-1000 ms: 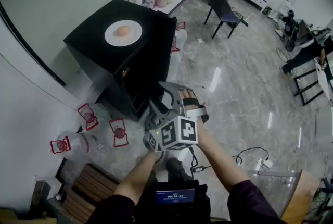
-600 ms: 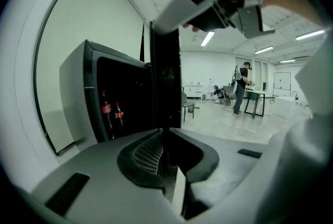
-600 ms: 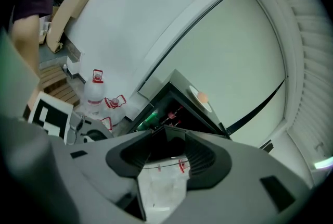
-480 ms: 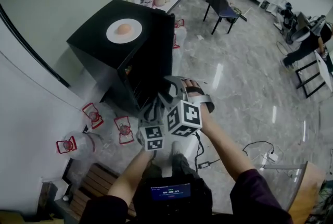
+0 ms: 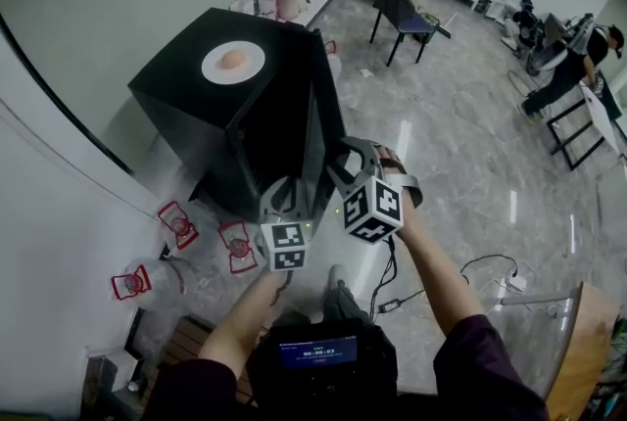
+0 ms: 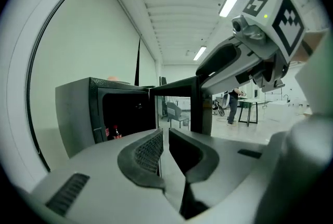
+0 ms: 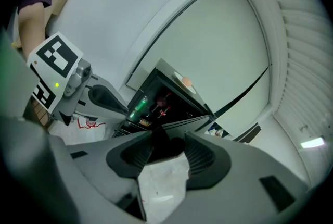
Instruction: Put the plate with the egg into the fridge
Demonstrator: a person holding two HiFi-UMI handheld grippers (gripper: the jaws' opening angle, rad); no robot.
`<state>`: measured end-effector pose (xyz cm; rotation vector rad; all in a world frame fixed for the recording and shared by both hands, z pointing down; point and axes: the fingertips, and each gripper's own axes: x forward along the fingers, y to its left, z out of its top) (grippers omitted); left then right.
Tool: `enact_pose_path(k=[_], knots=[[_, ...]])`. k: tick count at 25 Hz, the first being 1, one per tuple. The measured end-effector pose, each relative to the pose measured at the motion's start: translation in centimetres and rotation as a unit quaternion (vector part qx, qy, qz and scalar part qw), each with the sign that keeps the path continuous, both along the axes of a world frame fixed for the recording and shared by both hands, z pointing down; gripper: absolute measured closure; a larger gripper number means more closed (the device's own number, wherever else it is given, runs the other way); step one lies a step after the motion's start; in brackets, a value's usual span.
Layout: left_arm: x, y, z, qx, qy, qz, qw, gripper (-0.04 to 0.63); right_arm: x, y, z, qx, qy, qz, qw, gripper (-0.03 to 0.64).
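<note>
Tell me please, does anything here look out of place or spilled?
Nothing is spilled or damaged. The plate with the egg sits on top of the fridge, not inside, and the fridge door stands open.

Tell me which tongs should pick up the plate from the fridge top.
Right, probably: the right tongs stand open and empty, facing the plate; the left tongs are shut.
</note>
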<state>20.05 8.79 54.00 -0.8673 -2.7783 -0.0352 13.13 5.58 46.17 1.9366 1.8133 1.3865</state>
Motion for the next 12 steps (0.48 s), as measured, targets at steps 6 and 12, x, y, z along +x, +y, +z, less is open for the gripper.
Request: enact_pose_path(k=[6,12], knots=[[-0.8,-0.2,-0.7,-0.011,0.001,0.016,0.9998,0.560,-1.0,-0.9,-0.1,-0.005,-0.001,0.010,1.000,0.413],[-1.5,-0.5,-0.8,-0.009,-0.003,0.028,0.9996,0.560,-1.1,-1.1,-0.2,-0.015,0.012,0.017,1.000,0.413]])
